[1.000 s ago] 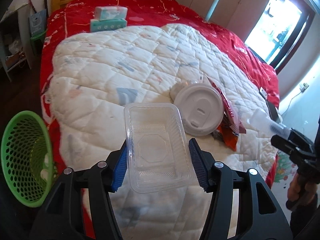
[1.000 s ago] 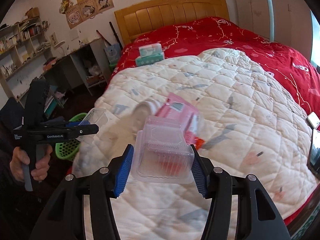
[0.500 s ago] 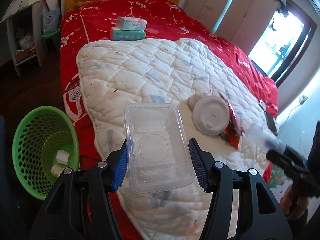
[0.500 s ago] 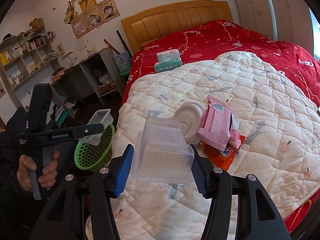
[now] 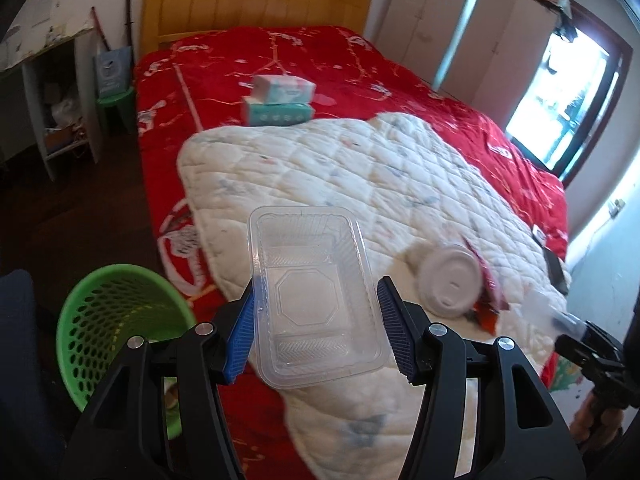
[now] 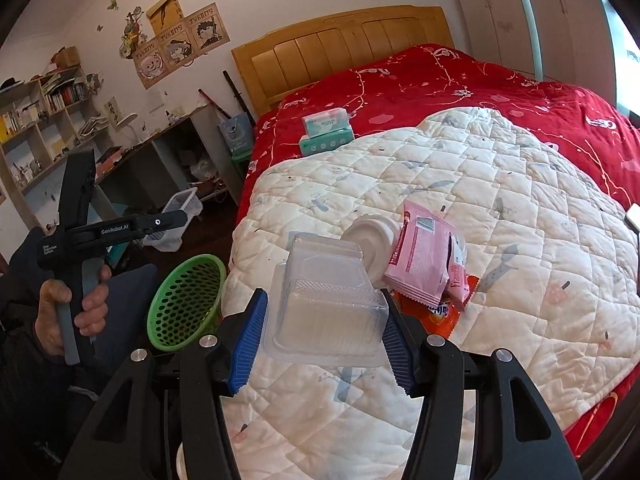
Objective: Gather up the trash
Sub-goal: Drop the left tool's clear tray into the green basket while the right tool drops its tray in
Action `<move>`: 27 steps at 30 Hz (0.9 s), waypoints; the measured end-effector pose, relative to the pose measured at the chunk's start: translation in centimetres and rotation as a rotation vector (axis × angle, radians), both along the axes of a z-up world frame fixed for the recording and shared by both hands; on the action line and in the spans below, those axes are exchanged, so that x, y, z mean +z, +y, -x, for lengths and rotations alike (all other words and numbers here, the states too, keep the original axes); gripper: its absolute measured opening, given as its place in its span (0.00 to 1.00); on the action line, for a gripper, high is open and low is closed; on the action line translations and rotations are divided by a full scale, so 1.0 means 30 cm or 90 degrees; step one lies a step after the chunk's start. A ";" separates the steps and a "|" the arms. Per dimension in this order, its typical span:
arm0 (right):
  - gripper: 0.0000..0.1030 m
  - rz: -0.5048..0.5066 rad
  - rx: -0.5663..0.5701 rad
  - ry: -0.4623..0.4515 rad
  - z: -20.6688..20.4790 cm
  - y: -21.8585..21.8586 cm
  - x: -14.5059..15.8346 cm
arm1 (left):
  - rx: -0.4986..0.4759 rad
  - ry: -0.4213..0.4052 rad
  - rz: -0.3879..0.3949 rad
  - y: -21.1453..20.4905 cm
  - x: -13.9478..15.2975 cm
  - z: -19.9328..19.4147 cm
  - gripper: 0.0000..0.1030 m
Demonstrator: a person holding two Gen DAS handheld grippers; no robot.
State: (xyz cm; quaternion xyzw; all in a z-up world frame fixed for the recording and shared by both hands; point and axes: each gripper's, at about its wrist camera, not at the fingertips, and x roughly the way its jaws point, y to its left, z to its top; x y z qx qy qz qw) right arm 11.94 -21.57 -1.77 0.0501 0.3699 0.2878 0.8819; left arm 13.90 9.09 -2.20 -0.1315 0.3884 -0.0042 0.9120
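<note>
My left gripper is shut on a clear plastic tray, held in the air over the bed's near left edge. A green mesh waste basket stands on the floor to its lower left. My right gripper is shut on a second clear plastic container, held above the white quilt. On the quilt lie a white cup lid, a pink wrapper and an orange wrapper. The left gripper with its tray shows above the basket in the right wrist view.
Two tissue packs are stacked on the red bedspread near the wooden headboard. A desk and shelves line the left wall. A phone lies at the bed's right edge. Dark floor lies left of the bed.
Both grippers have pulled back and to the left from the bed with their containers. The green basket now sits closer under the left gripper. Both grips are unchanged.
</note>
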 end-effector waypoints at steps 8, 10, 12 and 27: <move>0.52 -0.002 0.004 0.005 -0.043 0.018 -0.010 | 0.070 0.010 0.017 0.144 -0.035 0.008 0.55; 0.52 -0.001 0.006 0.005 -0.045 0.025 -0.010 | 0.081 0.011 0.017 0.164 -0.041 0.017 0.55; 0.52 -0.001 0.011 0.005 -0.049 0.034 -0.012 | 0.088 0.013 0.019 0.177 -0.047 0.030 0.55; 0.52 0.001 0.018 0.000 -0.049 0.060 -0.005 | 0.128 0.023 0.011 0.284 -0.082 0.124 0.55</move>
